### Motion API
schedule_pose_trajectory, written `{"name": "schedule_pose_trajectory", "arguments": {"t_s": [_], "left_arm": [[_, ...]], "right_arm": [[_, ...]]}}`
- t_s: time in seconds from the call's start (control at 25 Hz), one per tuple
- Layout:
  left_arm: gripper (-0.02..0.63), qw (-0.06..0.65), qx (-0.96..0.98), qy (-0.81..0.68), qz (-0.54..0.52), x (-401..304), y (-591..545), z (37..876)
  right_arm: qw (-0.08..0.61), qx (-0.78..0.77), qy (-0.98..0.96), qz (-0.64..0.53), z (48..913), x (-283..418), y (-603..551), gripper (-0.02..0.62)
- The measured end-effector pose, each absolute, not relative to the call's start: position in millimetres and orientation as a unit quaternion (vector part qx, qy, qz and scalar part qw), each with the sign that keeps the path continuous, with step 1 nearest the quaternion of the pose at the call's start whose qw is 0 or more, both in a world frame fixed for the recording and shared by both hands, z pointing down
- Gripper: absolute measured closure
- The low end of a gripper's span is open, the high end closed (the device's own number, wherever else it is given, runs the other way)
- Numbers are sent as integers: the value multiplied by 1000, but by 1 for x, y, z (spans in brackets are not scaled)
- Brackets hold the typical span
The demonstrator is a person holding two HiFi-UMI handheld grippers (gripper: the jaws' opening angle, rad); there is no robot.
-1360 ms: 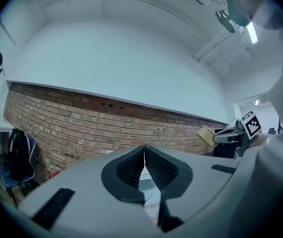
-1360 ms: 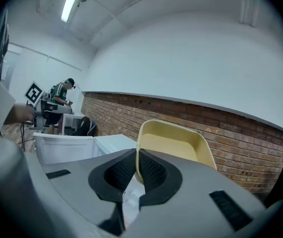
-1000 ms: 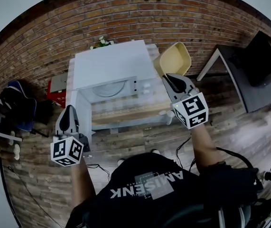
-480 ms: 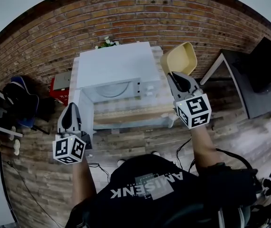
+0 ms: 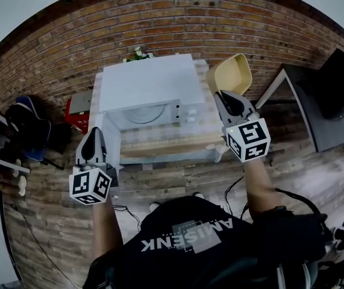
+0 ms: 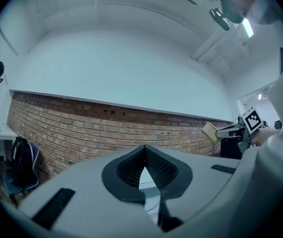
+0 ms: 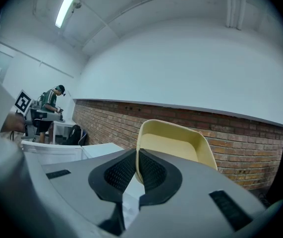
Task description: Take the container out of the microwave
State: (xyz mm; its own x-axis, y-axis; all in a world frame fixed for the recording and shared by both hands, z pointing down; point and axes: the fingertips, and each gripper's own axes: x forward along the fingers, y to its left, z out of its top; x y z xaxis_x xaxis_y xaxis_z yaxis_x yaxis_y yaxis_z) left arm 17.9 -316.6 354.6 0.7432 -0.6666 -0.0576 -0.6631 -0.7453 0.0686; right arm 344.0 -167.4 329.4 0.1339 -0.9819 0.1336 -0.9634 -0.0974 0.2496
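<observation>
The yellow container (image 5: 231, 74) hangs tilted in the air to the right of the white microwave (image 5: 144, 86). My right gripper (image 5: 223, 97) is shut on its near rim. In the right gripper view the pads pinch the container (image 7: 176, 145) at its left rim, at the gripper (image 7: 137, 155) tips. The microwave's door (image 5: 102, 143) stands open at the left, and the glass turntable (image 5: 141, 112) shows inside with nothing on it. My left gripper (image 5: 92, 136) hovers by that door, shut and holding nothing; its tips (image 6: 144, 150) meet in the left gripper view.
The microwave sits on a wooden table (image 5: 165, 146) against a brick wall. A red box (image 5: 75, 110) and a blue chair (image 5: 24, 122) stand at the left, a dark desk (image 5: 316, 101) at the right. A person (image 7: 49, 103) works at a far white table.
Only the head view has shifted slightly. Both grippers stay where they were, and the right one keeps its hold on the container.
</observation>
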Motion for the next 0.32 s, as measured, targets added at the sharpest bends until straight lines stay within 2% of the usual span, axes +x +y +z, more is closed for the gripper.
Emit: {"name": "schedule_pose_trajectory", "arguments": {"t_s": [0.32], "left_arm": [[594,23,933,-356,-41,19,-312,359]], "right_arm": [[142,741,-655,-29,335,346,-164,545]]}}
